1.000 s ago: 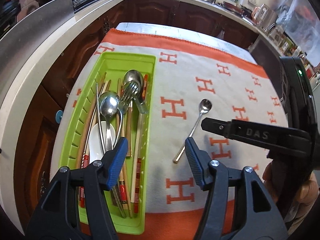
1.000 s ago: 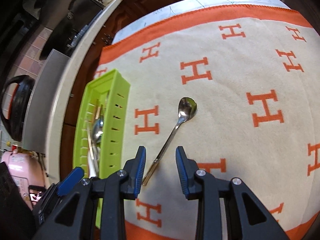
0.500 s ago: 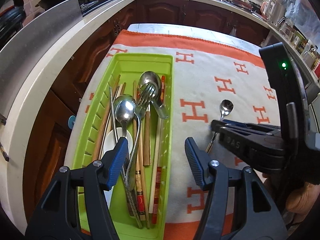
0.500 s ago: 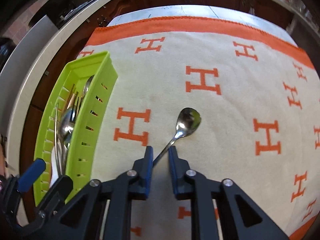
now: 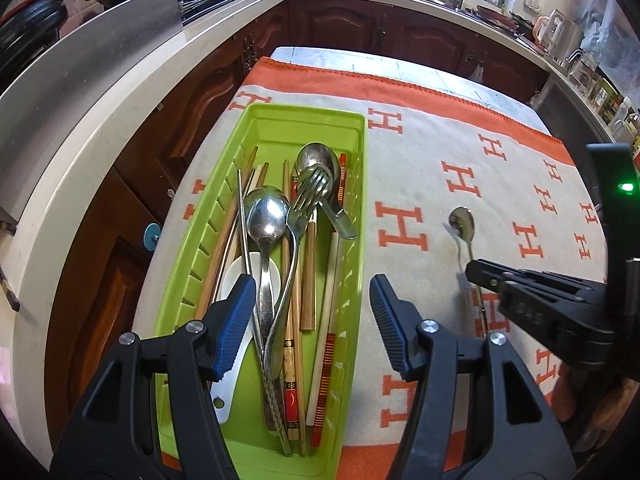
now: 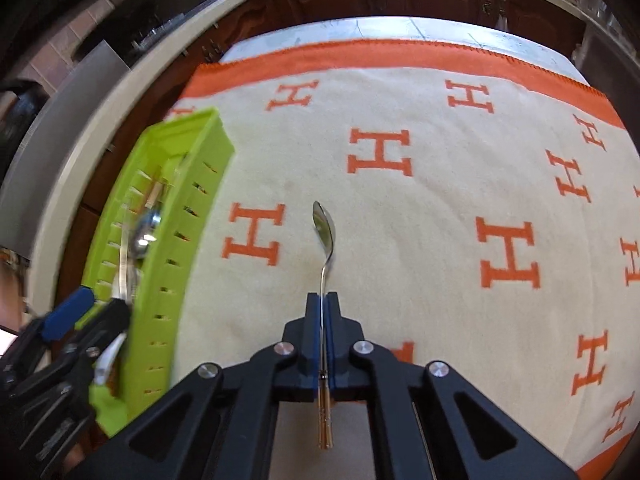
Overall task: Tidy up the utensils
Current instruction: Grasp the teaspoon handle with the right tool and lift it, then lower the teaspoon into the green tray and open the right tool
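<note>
A small steel spoon [image 6: 325, 229] with a gold handle end points away from me, and my right gripper [image 6: 322, 304] is shut on its handle above the cream cloth with orange H marks. In the left wrist view the same spoon [image 5: 462, 222] sticks out of the right gripper [image 5: 476, 274] at the right. A lime green utensil tray [image 5: 264, 128] holds spoons, a fork, chopsticks and a white ceramic spoon. My left gripper [image 5: 312, 312] hangs open over the tray's near end, holding nothing. The tray [image 6: 160, 248] lies left of the held spoon.
The cloth [image 6: 400, 208] covers a small table. A pale kitchen counter [image 5: 100, 128] with dark wood cabinets curves around the left and back. A sink and bottles stand at the far back. A person's hand [image 5: 576, 392] holds the right tool.
My right gripper closed on the spoon's handle and the spoon turned from diagonal to straight ahead, lifted. The left gripper shifted left so the tray sits more central, still open.
</note>
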A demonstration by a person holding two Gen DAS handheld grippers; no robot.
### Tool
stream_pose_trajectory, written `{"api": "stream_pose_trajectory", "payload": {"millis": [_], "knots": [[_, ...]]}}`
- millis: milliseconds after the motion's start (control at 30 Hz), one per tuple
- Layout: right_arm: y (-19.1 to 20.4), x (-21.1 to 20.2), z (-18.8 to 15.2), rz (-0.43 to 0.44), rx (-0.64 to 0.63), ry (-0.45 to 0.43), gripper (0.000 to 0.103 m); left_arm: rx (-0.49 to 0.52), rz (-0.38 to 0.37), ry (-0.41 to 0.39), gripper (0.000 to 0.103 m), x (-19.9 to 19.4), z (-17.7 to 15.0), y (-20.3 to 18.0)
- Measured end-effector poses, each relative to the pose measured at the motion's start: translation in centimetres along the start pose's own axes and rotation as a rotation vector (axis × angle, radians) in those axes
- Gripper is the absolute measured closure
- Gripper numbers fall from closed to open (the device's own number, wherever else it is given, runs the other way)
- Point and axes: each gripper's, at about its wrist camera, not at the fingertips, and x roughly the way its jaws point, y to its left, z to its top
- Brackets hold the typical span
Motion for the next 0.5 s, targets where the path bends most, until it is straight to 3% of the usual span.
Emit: {"api": "stream_pose_trajectory", "payload": {"millis": [300, 500], "knots": [[2.3, -3.8, 1.1, 0.284, 0.064, -0.017, 0.101, -0.040, 0.040, -0.031, 0.047, -2.0, 0.5, 1.8], [6.0, -4.6, 2.9, 0.371, 0.047, -0.029, 0.101, -0.100, 0.103, -0.080, 0.047, -4.3, 1.7, 4.4]]}}
